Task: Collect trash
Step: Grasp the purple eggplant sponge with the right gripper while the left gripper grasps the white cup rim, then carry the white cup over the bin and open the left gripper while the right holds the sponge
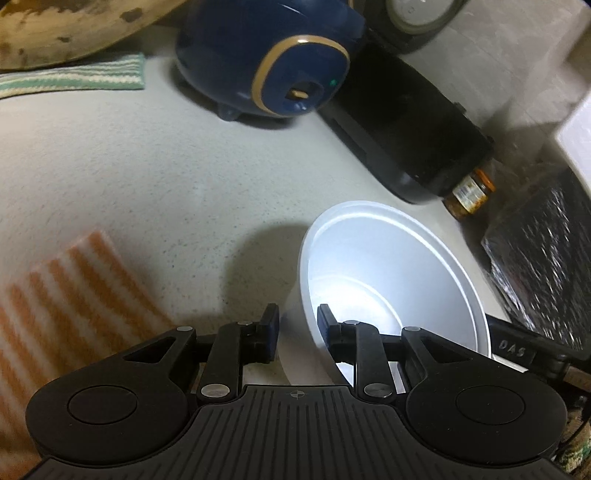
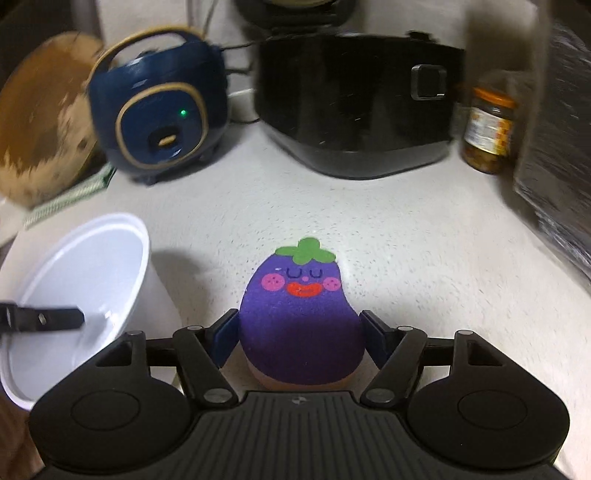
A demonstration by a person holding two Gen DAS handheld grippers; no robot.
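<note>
Left wrist view: left tool (image 1: 297, 334) low in frame, jaws straddling the near wall of a white bowl (image 1: 391, 280), one finger outside, one inside; a gap shows between the outer pad and the wall, so no clamp is seen. The bowl stands tilted on the speckled tabletop (image 1: 147, 177), its near base hidden behind the tool body. An orange-striped cloth (image 1: 62, 295) lies left, blurred and cut by the frame edge. A green-striped cloth (image 1: 74, 75) lies far left under a worn wooden board (image 1: 74, 26), only partly in frame. A blue cooker (image 1: 266, 59) and a black cooker (image 1: 399, 122) stand at the back, tops cut off. A jar (image 1: 471, 192) shows partly behind the black cooker. A dark glittery object at right is blurred, unidentifiable. Right wrist view: right tool (image 2: 299, 341), jaws clamped on either side of a purple eggplant sponge (image 2: 301, 314), pads touching its flanks; its lower end is hidden by the tool body. Whether the sponge rests on the tabletop cannot be told. The bowl sits at left, cut off by the frame edge, with one left-tool finger (image 2: 44, 317) inside it. Cookers, jar and board stand behind, blurred.
</note>
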